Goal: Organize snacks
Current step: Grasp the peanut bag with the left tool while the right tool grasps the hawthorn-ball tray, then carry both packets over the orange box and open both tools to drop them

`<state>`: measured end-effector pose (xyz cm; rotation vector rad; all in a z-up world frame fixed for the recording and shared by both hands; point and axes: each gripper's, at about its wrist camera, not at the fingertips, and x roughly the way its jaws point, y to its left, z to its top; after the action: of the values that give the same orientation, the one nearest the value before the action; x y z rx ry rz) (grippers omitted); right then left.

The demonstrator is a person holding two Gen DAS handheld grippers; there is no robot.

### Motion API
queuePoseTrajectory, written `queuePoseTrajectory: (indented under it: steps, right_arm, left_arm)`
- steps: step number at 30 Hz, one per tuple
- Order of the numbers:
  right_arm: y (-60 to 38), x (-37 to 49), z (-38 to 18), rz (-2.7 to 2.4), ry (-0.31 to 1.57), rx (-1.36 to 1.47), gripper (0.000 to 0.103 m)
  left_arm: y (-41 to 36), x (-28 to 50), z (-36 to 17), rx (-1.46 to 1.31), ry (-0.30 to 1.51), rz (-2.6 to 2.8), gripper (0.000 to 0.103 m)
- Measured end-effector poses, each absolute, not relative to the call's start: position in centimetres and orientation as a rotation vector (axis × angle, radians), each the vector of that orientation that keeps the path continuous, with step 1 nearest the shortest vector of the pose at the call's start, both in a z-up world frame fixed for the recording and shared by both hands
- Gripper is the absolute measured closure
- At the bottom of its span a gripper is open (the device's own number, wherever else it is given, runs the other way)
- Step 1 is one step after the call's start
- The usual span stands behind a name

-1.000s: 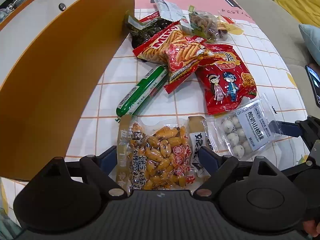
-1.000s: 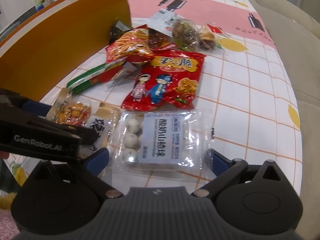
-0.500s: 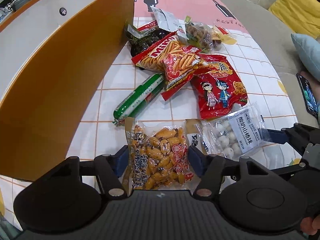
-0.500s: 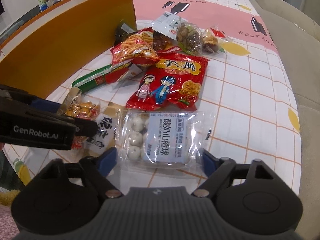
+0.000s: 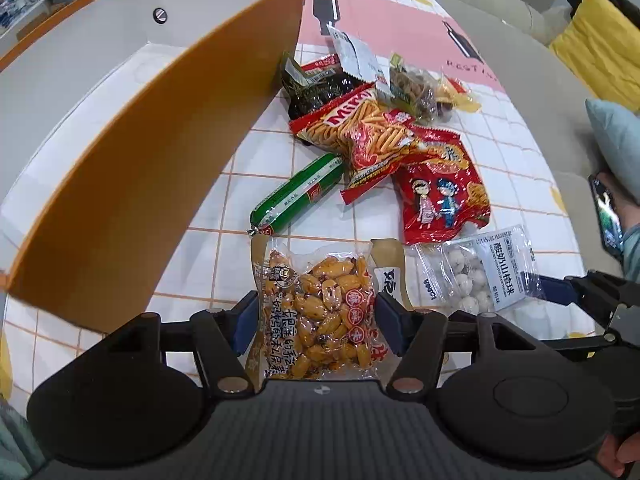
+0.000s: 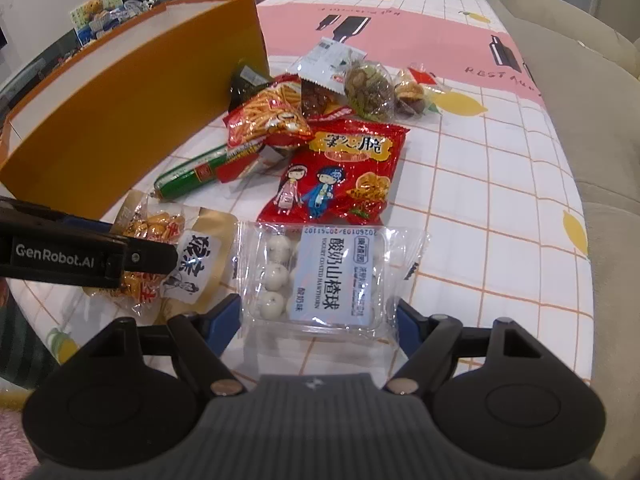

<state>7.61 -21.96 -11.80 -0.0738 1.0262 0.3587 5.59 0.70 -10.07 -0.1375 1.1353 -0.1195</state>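
Observation:
My left gripper (image 5: 314, 314) is shut on a clear bag of orange peanuts (image 5: 320, 312), its jaws pressing both sides; it also shows in the right wrist view (image 6: 148, 256). My right gripper (image 6: 318, 316) is shut on a clear pack of white yogurt hawthorn balls (image 6: 328, 276), also seen in the left wrist view (image 5: 480, 276). Both packs are held just above the table. An orange box (image 5: 132, 168) with a white inside stands open at the left. A green sausage (image 5: 298, 192) and red snack bags (image 5: 440, 196) lie ahead.
More snacks are piled near the box's far corner: stick-snack bags (image 5: 360, 128), a dark packet (image 5: 316, 92), nut packs (image 6: 368, 88). The checked tablecloth (image 6: 480, 184) runs to a sofa (image 6: 600, 120) on the right. A person's phone (image 5: 608, 216) shows at the right edge.
Both grippers have closed in on their packs and lifted and pulled back a little; the peanut bag and hawthorn pack have come up with them.

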Motion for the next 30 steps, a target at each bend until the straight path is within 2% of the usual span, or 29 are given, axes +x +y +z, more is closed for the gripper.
queuePoseTrajectory:
  steps: [19, 30]
  right_arm:
    - [-22.3, 5.3, -5.5, 0.385, 0.847, -0.013, 0.028]
    - [-18.7, 6.3, -0.6, 0.497, 0.747, -0.016, 0.028]
  left_arm:
    - [2.2, 4.0, -1.9, -0.180, 0.955, -0.125, 0.032]
    - [6.7, 4.8, 2.8, -0.194, 0.871, -0.037, 0.032]
